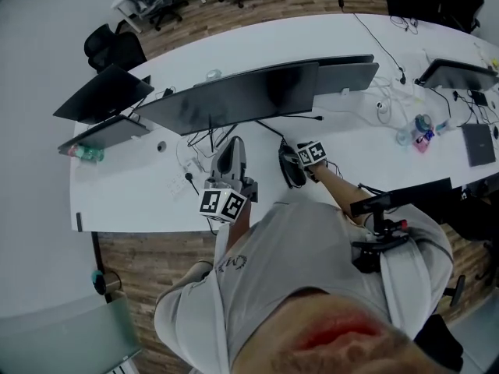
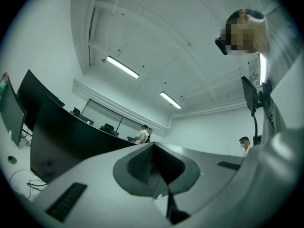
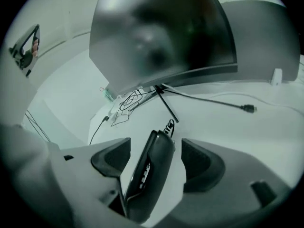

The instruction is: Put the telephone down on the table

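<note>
A black telephone handset [image 3: 153,171] lies between the jaws of my right gripper [image 3: 156,151], which stand wide apart; neither pad [image 3: 203,161] presses on it. Its coiled cord [image 3: 168,126] runs off its far end over the white table [image 3: 223,127]. In the head view the handset [image 1: 291,170] sits on the table [image 1: 132,193] just below the monitors, beside the right gripper's marker cube [image 1: 312,153]. My left gripper [image 1: 232,148] is held over the table left of it. In its own view the left gripper [image 2: 154,167] points up at the ceiling, shut on nothing.
Wide dark monitors [image 1: 242,96] stand just behind the handset, with a black stand leg [image 3: 166,103] and loose cables [image 3: 216,101] on the table. More monitors [image 1: 101,93] and a green bottle [image 1: 84,153] are at the left. A bottle [image 1: 421,127] and laptop [image 1: 477,142] are at the right.
</note>
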`<state>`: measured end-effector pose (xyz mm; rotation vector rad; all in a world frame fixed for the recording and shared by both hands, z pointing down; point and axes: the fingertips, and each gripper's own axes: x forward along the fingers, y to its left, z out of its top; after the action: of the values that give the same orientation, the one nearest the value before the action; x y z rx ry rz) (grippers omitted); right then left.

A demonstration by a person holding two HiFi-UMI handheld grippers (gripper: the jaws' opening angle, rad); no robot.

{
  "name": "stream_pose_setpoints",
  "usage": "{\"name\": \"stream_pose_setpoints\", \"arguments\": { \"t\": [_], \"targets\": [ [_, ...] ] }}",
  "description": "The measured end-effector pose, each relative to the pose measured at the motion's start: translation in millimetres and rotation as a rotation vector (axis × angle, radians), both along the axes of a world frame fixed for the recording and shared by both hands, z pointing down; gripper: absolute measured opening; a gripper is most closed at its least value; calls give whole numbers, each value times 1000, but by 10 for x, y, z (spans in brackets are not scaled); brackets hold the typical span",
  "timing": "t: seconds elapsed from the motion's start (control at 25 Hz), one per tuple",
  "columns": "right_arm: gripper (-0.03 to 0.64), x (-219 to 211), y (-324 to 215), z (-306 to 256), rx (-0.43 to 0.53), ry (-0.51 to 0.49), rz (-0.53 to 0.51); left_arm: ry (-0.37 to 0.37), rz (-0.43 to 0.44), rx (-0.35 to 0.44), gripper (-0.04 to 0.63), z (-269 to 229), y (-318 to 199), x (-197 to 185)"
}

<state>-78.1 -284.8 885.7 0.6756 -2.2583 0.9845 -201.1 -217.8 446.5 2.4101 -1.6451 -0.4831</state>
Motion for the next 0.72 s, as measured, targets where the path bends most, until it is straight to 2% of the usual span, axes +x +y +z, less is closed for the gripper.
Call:
{"name": "stream_pose_setpoints", "arguments": {
  "t": [0.12, 0.24, 0.36, 0.4, 0.56, 0.64, 0.72],
  "targets": [
    [321, 13, 33, -202, 27, -25, 4, -12, 1, 20, 11, -68, 42, 27],
    [315, -47, 130, -251, -12, -36, -2, -13, 0, 25, 11, -89, 55, 68],
    [237, -78, 343, -79, -67, 26, -9, -8, 1, 3, 11, -44, 134, 105],
    [232, -67, 414, -20, -76, 41, -2, -5, 3, -5, 11, -16, 174, 119],
    [152, -24, 455, 88, -65, 40, 21, -3, -7, -22, 11, 51, 268, 98],
    [152, 20, 397, 108, -94, 10, 54, -6, -24, -21, 11, 14, 303, 62],
    [196, 95, 373, 127, -157, -28, 101, -12, -42, -11, 11, -49, 356, 29]
  ]
}}
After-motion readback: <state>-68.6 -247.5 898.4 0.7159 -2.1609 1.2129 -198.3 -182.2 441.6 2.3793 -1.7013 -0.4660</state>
